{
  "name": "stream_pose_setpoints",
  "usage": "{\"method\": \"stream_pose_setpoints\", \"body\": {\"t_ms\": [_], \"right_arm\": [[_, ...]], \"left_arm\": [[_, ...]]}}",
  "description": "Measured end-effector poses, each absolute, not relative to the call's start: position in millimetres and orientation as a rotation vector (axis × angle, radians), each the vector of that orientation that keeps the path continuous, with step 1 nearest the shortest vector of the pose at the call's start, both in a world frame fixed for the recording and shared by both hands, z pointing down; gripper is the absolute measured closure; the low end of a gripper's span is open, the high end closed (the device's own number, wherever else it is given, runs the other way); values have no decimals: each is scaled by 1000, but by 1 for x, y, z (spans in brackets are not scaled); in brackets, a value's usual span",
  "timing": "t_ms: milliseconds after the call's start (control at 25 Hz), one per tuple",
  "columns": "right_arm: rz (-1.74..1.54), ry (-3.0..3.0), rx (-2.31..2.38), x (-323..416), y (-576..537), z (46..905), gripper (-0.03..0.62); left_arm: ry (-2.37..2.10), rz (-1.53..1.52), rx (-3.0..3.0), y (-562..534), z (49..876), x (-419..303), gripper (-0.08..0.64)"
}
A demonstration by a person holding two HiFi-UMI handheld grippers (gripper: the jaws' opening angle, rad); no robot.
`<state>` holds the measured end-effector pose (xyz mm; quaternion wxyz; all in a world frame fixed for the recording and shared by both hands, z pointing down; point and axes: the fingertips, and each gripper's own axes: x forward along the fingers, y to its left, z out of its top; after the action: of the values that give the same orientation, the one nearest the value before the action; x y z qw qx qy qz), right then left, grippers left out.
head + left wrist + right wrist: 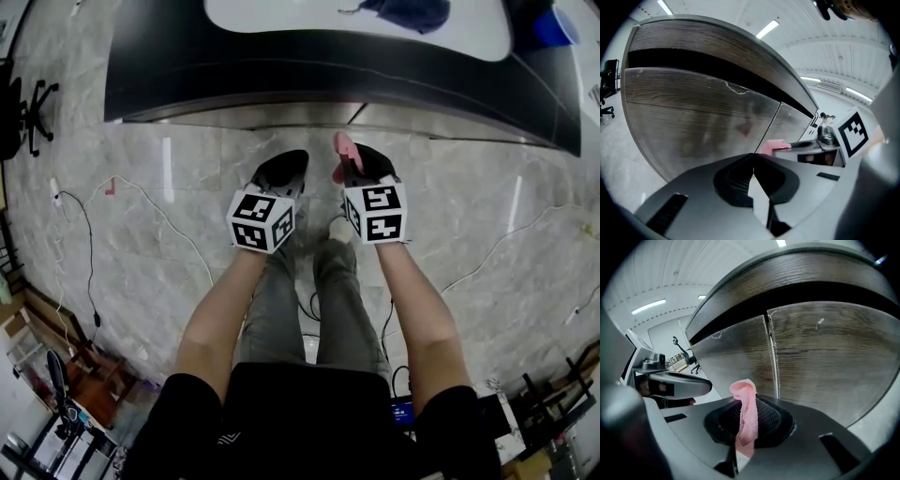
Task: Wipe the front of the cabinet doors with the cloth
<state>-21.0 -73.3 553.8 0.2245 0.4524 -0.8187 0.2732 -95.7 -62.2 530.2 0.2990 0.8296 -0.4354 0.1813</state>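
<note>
The cabinet point(281, 66) is standing directly ahead, its two doors point(825, 357) meeting at a seam and showing faint smears, so wiping is looking barely begun, if at all. The right gripper point(361, 167) is clamping the pink cloth point(746, 413), which is sticking up between its jaws just short of the doors, not touching them. The left gripper point(281, 171) is hanging beside it, jaws pressed together on nothing. Nothing is blocking the doors; cables point(141, 202) are trailing across the floor and a blue fabric point(408, 11) is lying on the countertop.
</note>
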Motion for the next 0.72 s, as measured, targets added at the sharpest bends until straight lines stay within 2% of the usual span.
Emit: {"method": "stream_pose_setpoints", "body": {"t_ms": [720], "right_arm": [[703,-2237,1319,-36,-59,500,545]], "left_arm": [[-1049,423,2275,-50,494,-103,551]]}}
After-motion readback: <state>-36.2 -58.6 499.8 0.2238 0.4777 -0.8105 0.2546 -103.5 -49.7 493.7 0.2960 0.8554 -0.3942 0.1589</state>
